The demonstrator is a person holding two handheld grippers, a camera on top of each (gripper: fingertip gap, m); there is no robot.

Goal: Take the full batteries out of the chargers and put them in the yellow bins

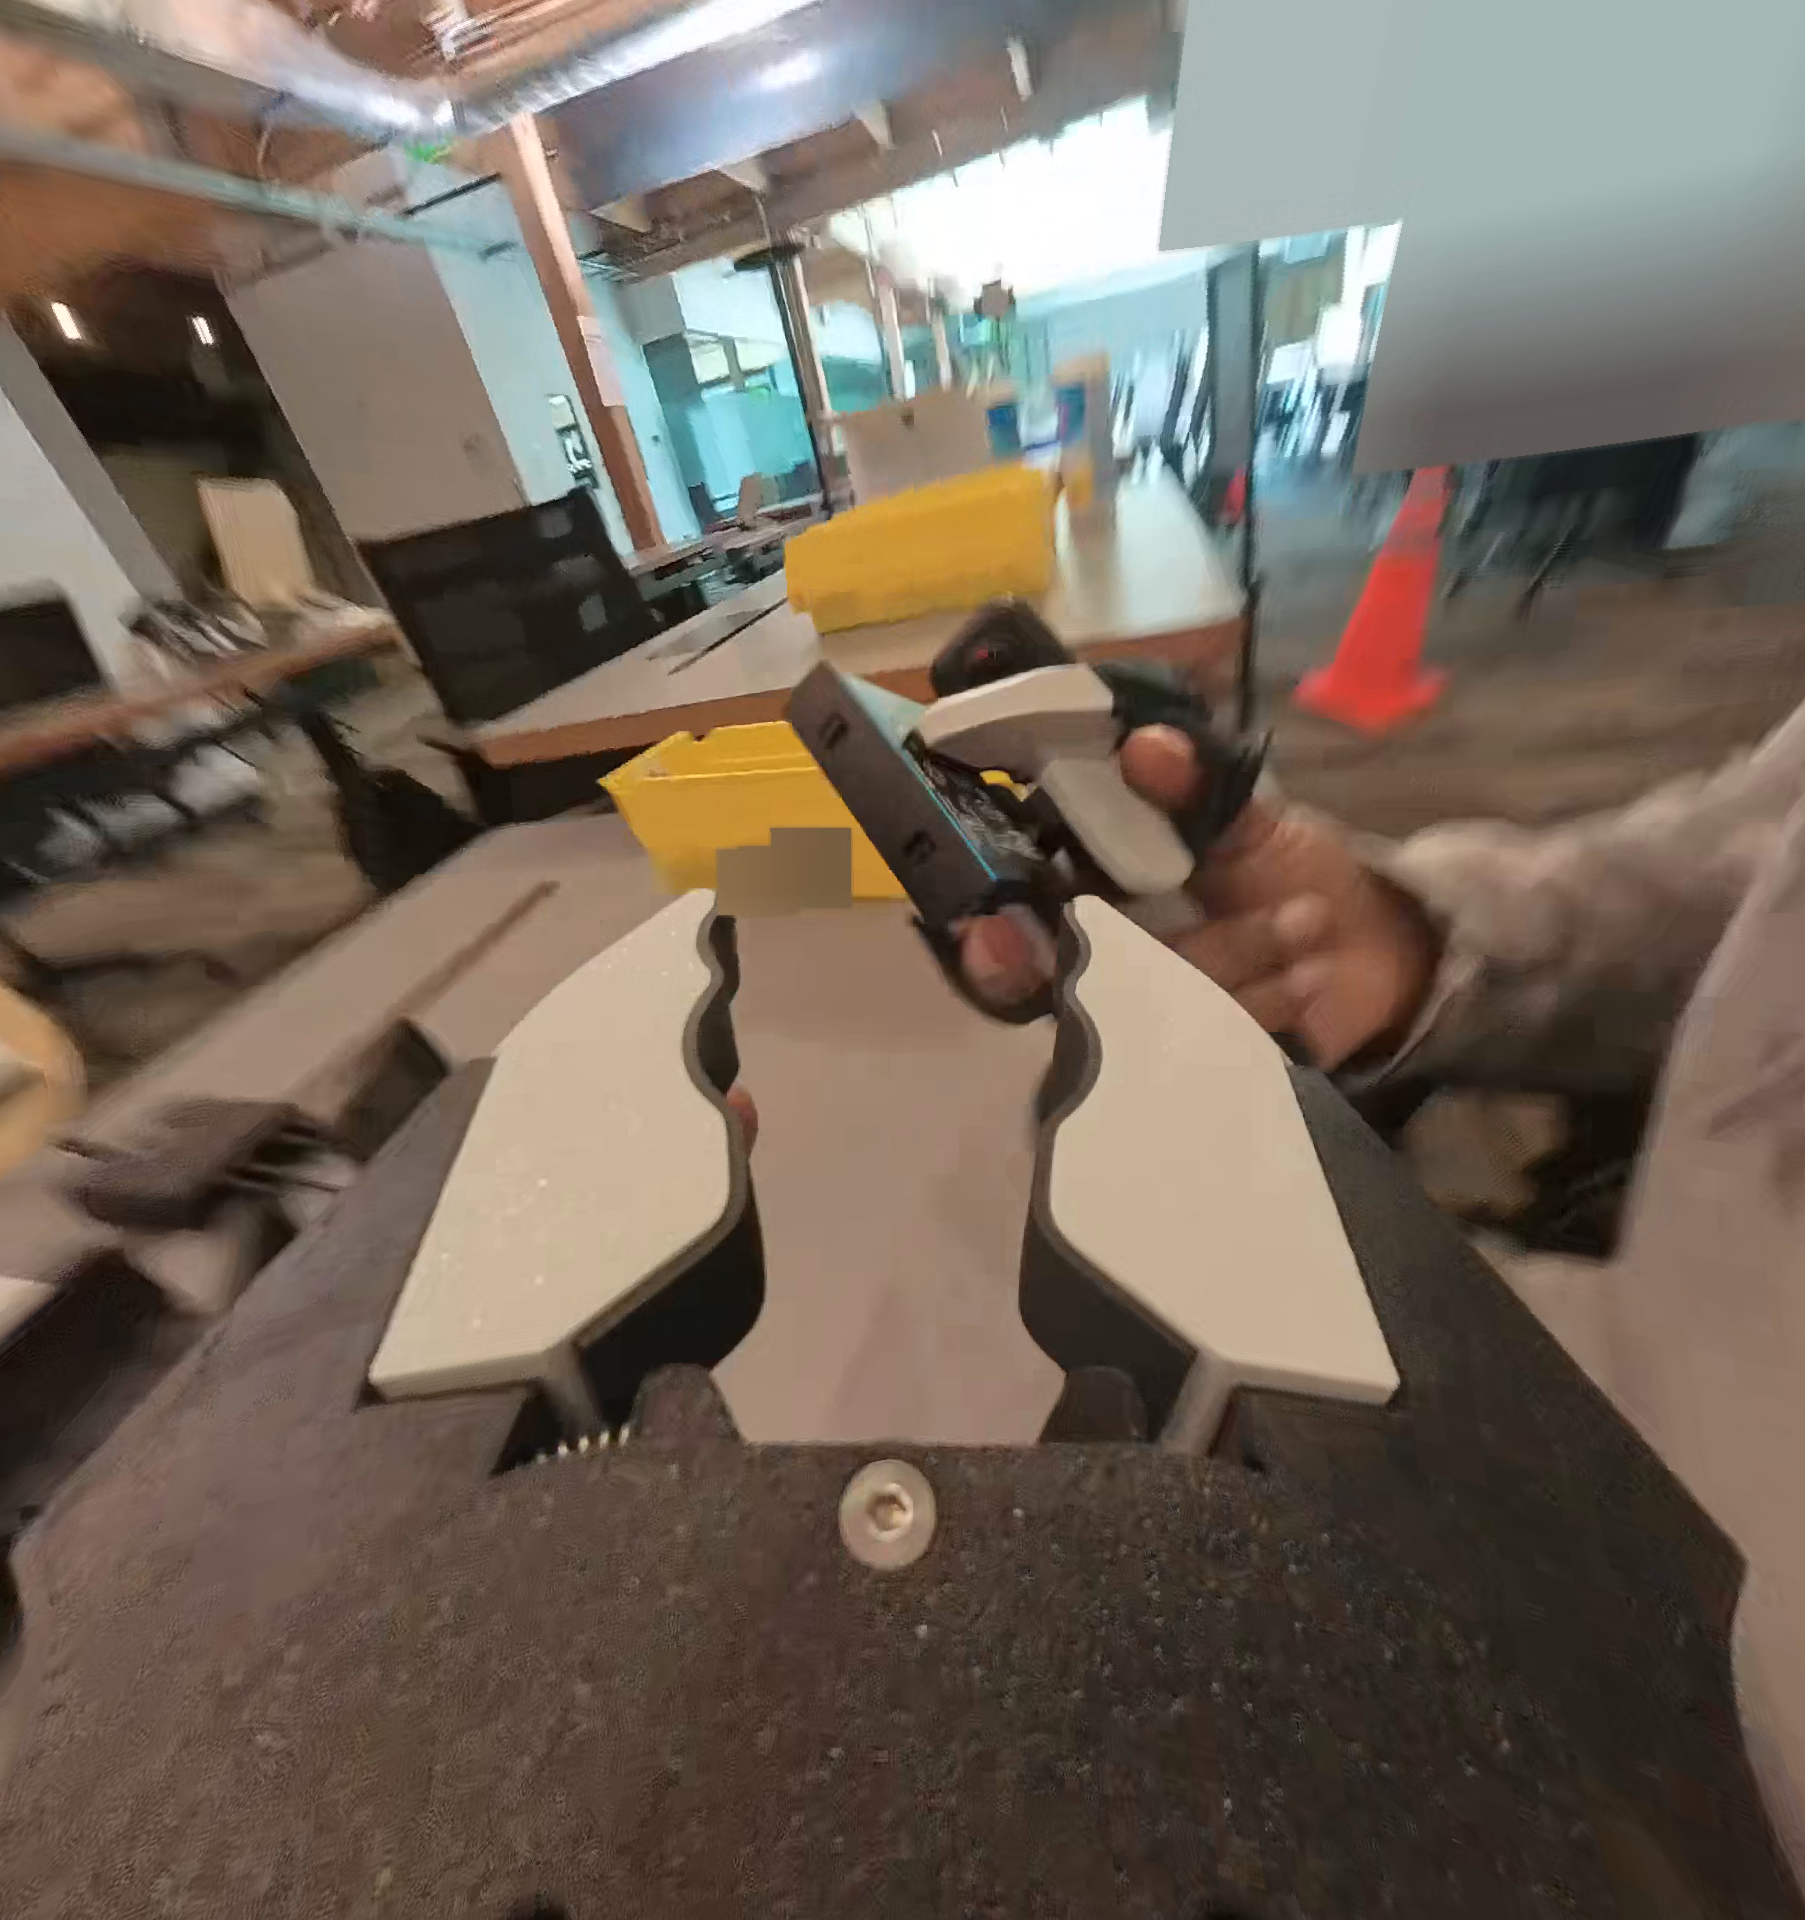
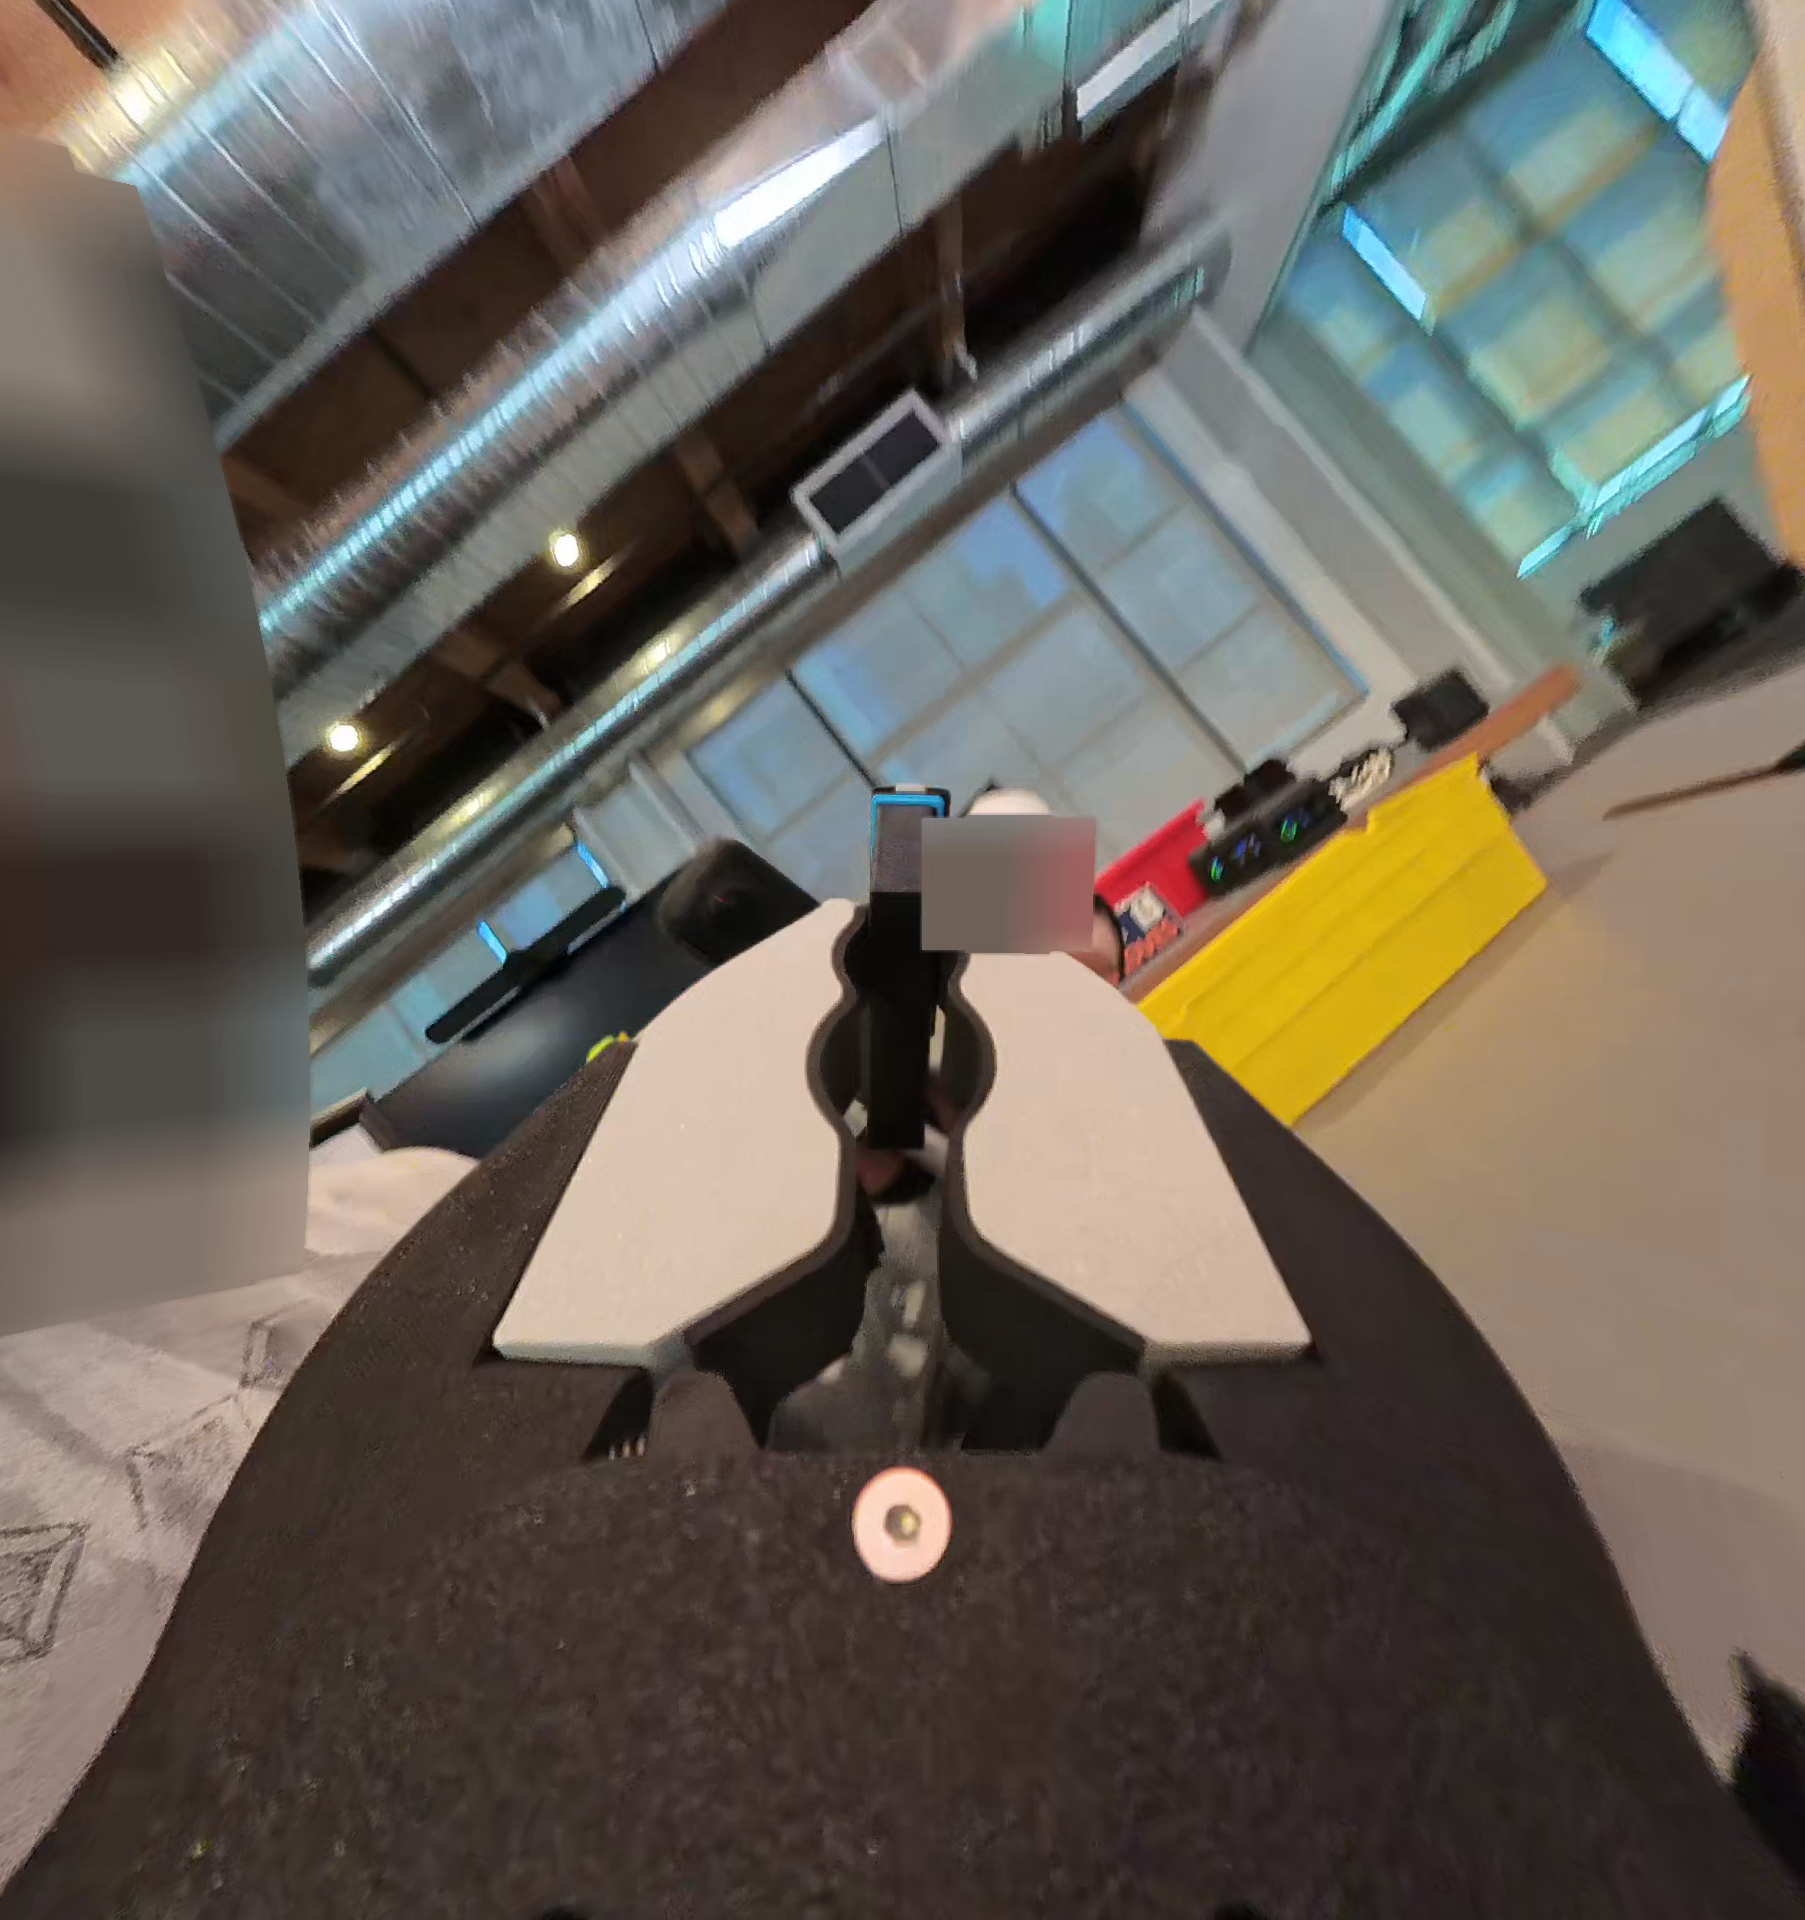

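Item 1, left gripper [image 1: 893,997]: 2 pale fingers spread wide apart with only grey tabletop [image 1: 877,1195] between them; it holds nothing. A fingertip of the holding hand peeks past the inner edge of the left finger; the rest of that hand is hidden under the dark body.

Item 2, right gripper [image 2: 903,961]: fingers drawn in close on a slim black battery [image 2: 896,1023] with a blue band at its top end. In the right wrist view the battery stands edge-on between the pads, so its faces cannot be read, and its lower end is lost in shadow.

Item 3, same battery from the left wrist view [image 1: 903,805]: tilted, raised above the table, in front of the near yellow bin [image 1: 732,795], and apart from it. The right gripper [image 1: 991,821] is motion-blurred here, with the person's hand [image 1: 1303,935] and a grey sleeve behind it.

Item 4, far yellow bin [image 1: 919,561]: on a second table farther back, interior not visible.

Item 5, yellow bin in the right wrist view [image 2: 1345,935]: which of the 2 it is, I cannot tell. Behind it sit dark units with small lights, possibly the chargers [image 2: 1262,842], too blurred to be sure.

Item 6, orange cone [image 1: 1386,613]: on the floor at right, its tip cut off by a masking patch.
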